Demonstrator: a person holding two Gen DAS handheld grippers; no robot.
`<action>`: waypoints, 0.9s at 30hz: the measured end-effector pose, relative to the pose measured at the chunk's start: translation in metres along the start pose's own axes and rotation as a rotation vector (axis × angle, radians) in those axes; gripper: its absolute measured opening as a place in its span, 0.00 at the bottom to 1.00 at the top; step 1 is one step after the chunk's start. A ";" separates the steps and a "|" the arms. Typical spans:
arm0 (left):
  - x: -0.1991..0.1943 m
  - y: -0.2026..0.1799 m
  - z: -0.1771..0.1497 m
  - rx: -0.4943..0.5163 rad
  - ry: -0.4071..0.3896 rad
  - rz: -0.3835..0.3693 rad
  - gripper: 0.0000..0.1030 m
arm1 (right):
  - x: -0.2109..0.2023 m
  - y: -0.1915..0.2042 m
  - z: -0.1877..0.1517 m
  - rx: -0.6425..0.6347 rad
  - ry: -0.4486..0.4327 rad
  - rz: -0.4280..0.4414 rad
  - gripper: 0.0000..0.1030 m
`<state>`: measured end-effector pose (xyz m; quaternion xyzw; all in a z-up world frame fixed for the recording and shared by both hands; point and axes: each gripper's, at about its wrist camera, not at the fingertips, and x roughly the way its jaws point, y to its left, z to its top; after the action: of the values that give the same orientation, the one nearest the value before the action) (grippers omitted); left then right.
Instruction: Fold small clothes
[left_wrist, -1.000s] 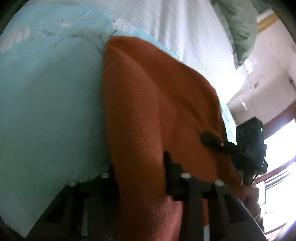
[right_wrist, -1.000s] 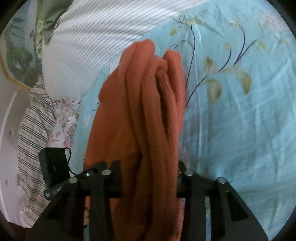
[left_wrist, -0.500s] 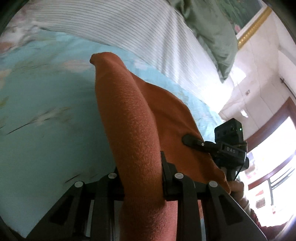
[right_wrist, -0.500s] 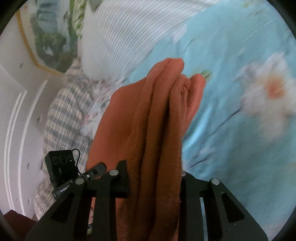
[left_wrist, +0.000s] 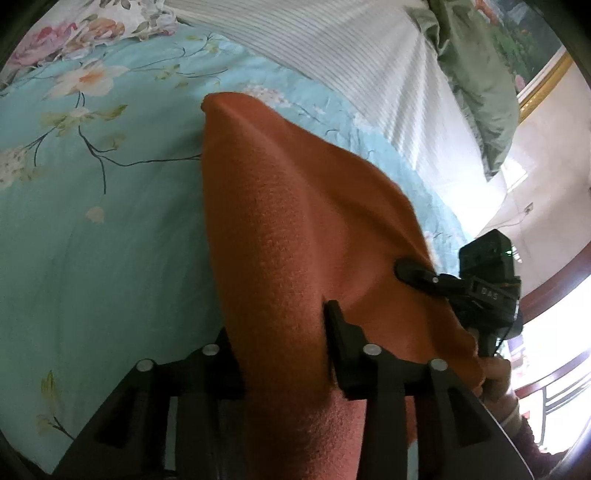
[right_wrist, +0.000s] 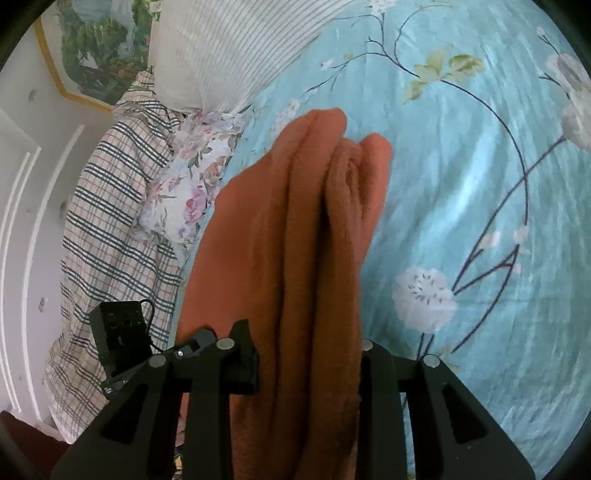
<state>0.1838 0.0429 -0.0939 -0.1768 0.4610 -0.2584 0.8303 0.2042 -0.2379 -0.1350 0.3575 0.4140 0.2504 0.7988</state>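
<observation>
An orange fleece garment (left_wrist: 295, 221) hangs stretched between both grippers above the bed. In the left wrist view my left gripper (left_wrist: 280, 325) has a thick fold of it filling the gap between its fingers; its jaws are opening, and the pads still touch the cloth. My right gripper (left_wrist: 413, 269) clamps the garment's far edge at the right, with a person's hand (left_wrist: 495, 376) below it. In the right wrist view my right gripper (right_wrist: 304, 339) is shut on several bunched folds of the garment (right_wrist: 295, 221). My left gripper (right_wrist: 199, 339) shows at the cloth's left edge.
A light blue flowered bed sheet (left_wrist: 92, 221) (right_wrist: 480, 184) lies under the garment. At the head of the bed are a white striped pillow (left_wrist: 351, 48) (right_wrist: 229, 48) and a green pillow (left_wrist: 476, 66). A checked cloth (right_wrist: 103, 221) and a floral cloth (right_wrist: 184, 184) lie beside it.
Both grippers have carried the orange garment sideways across the bed, still holding it. More flowered sheet shows in both views, and the fold in my left gripper looks looser.
</observation>
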 end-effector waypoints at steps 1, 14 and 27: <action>-0.001 -0.003 0.000 0.003 -0.002 0.005 0.40 | 0.000 -0.002 -0.001 0.003 -0.002 -0.004 0.31; -0.041 -0.015 0.006 0.048 -0.078 0.147 0.50 | -0.076 0.023 0.002 -0.055 -0.202 -0.158 0.56; -0.050 -0.043 -0.004 0.161 -0.073 0.009 0.49 | -0.033 0.023 0.021 -0.056 -0.088 -0.143 0.52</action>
<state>0.1473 0.0379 -0.0393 -0.1168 0.4087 -0.2844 0.8593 0.2019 -0.2536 -0.0928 0.3152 0.3958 0.1884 0.8417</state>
